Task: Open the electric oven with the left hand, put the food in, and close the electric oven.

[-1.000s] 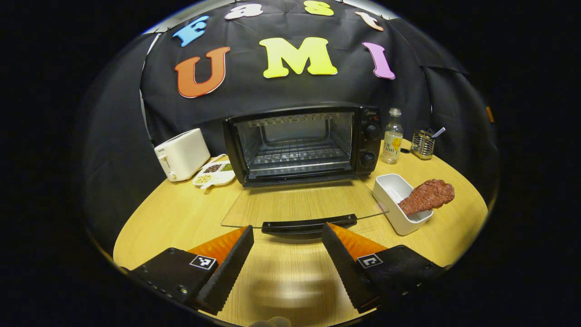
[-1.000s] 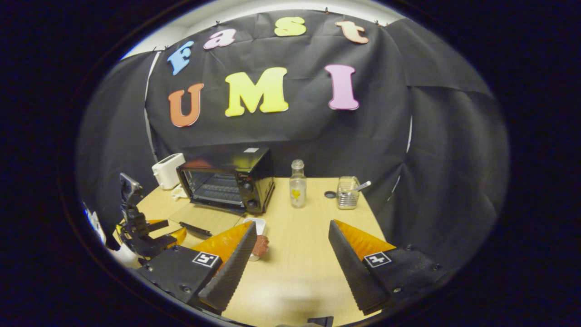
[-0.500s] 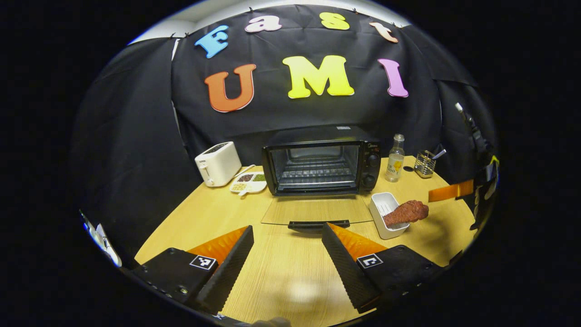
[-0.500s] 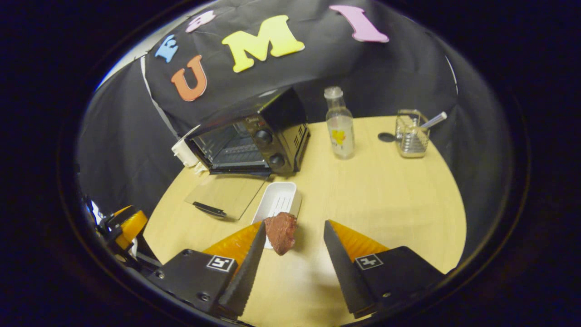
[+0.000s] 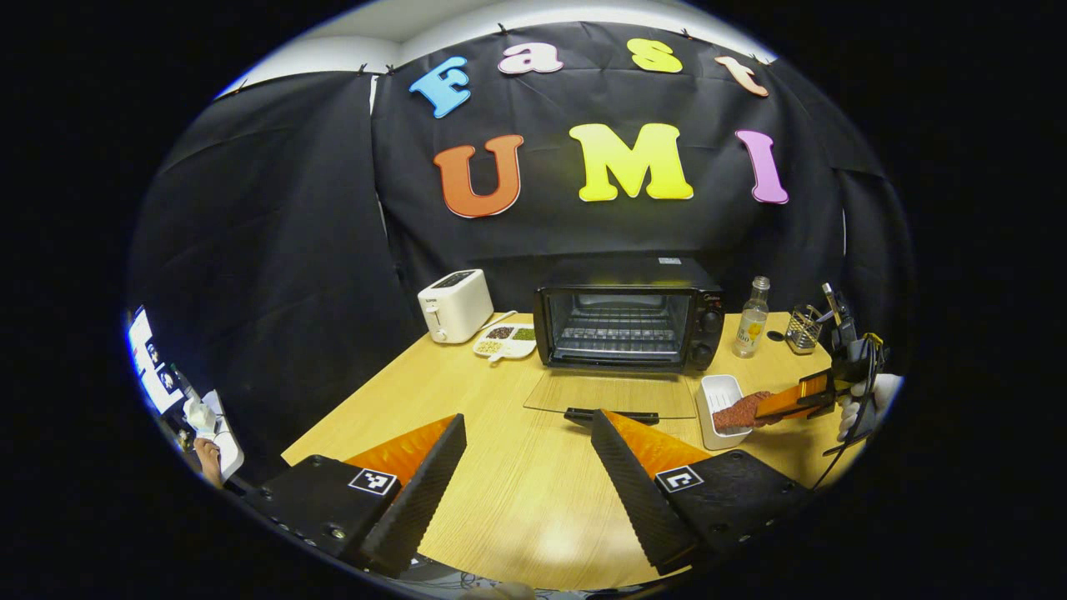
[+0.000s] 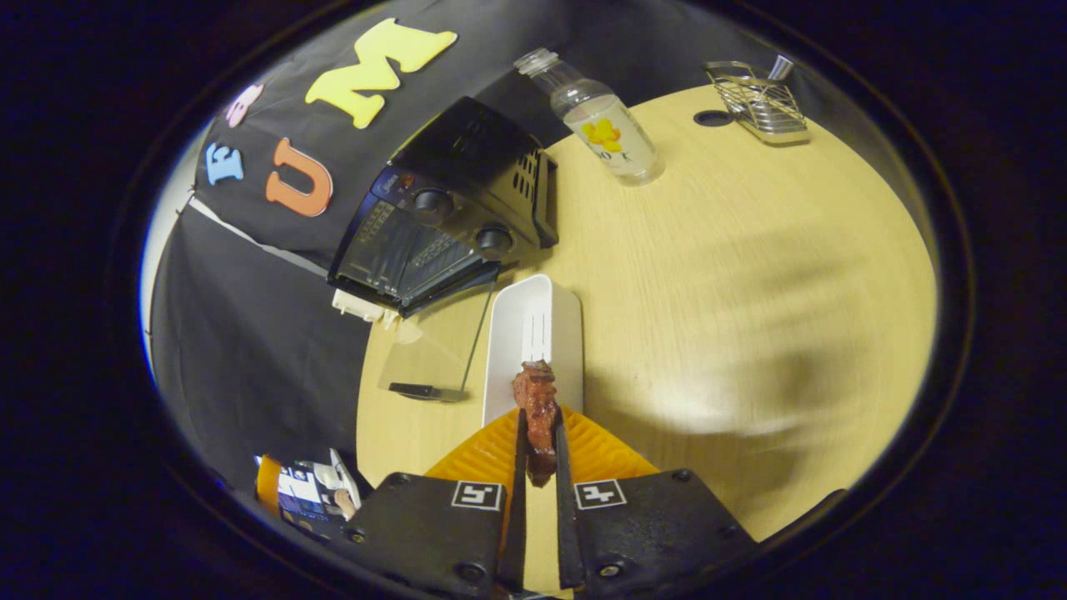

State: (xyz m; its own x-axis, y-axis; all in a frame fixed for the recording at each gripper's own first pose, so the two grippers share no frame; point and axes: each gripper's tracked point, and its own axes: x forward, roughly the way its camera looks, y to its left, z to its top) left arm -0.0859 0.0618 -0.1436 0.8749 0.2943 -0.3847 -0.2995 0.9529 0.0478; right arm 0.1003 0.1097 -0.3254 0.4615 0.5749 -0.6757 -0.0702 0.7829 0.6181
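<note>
The black electric oven (image 5: 627, 325) stands at the back of the wooden table, its glass door (image 5: 613, 394) folded down flat and the wire rack inside bare. My left gripper (image 5: 528, 450) hovers open over the table's front, well back from the door handle. A brown piece of meat (image 6: 537, 408) is clamped between the fingers of my right gripper (image 6: 538, 429), just above the near end of the white tray (image 6: 533, 325). In the left gripper view that meat (image 5: 740, 411) sits over the tray (image 5: 717, 392) right of the door, with the right gripper (image 5: 792, 402) on it.
A white toaster (image 5: 454, 305) and a small divided dish (image 5: 505, 341) stand left of the oven. A bottle (image 5: 753, 317) and a wire holder (image 5: 804, 327) stand to its right. At the far left edge are a screen and a person's hand (image 5: 204, 454).
My left gripper pulled back and up from the opened door, staying open. My right gripper came down over the tray and shut on the meat.
</note>
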